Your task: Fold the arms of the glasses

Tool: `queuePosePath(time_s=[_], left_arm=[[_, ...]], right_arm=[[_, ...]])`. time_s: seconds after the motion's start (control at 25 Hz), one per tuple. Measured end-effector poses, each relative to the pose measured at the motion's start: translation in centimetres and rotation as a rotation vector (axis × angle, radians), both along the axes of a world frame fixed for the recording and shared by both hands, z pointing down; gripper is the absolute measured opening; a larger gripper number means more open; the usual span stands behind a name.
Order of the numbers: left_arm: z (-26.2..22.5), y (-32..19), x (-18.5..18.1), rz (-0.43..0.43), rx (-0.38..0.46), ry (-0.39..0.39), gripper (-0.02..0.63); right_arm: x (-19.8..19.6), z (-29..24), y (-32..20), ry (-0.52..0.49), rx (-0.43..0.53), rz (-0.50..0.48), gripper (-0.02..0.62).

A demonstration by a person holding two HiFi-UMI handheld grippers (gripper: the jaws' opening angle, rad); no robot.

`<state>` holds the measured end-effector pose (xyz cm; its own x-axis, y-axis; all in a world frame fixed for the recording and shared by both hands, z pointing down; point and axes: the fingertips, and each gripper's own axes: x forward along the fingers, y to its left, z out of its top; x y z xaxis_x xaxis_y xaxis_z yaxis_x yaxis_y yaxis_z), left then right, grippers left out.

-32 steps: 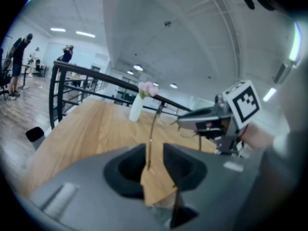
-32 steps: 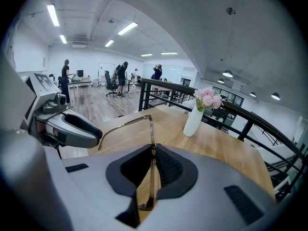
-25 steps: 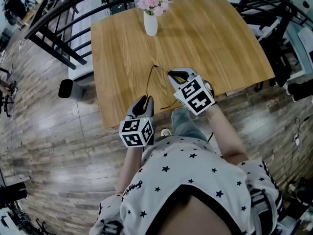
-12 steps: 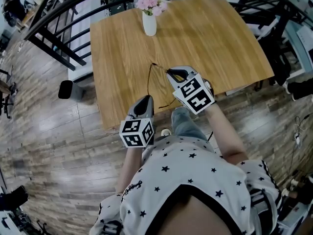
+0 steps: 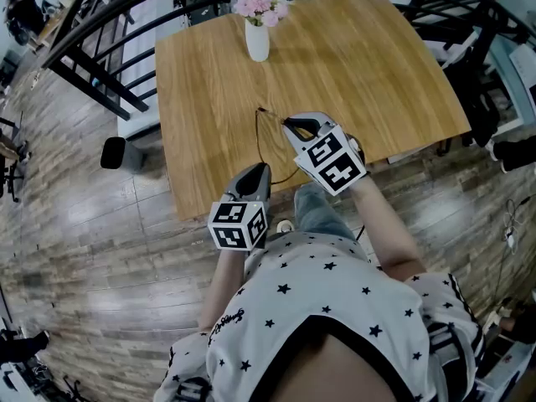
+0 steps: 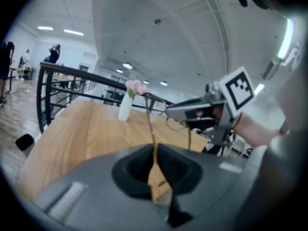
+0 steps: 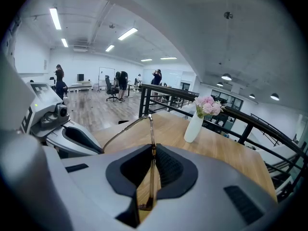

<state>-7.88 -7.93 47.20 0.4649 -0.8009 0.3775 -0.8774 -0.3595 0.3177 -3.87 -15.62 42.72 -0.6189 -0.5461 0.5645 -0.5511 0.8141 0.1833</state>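
**Jaws clamped, fold about to begin**

Jaws of the left gripper (image 5: 258,171) have just been closed onto an arm of the thin gold-toned wire-framed glasses (image 5: 256,136), held over the light wooden table (image 5: 377,74). Just beyond, the frame is pinched by the right gripper (image 5: 290,125), its jaws shut. Next, the held arm is judged to need swinging inward about its hinge.

no readable text, no labels or numbers
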Motion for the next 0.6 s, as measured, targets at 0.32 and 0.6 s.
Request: queuePosePath(time_s=[0.32,0.6], left_arm=[[-0.2,-0.5,1.5,0.068,-0.005,-0.002,0.028],[-0.5,-0.8,3.5,0.149,0.001,0.0,0.029]], right_arm=[[-0.4,-0.3,0.1,-0.01,0.0,-0.012,0.034],[-1.0,-0.3,0.5,-0.009,-0.001,-0.04,0.034]])
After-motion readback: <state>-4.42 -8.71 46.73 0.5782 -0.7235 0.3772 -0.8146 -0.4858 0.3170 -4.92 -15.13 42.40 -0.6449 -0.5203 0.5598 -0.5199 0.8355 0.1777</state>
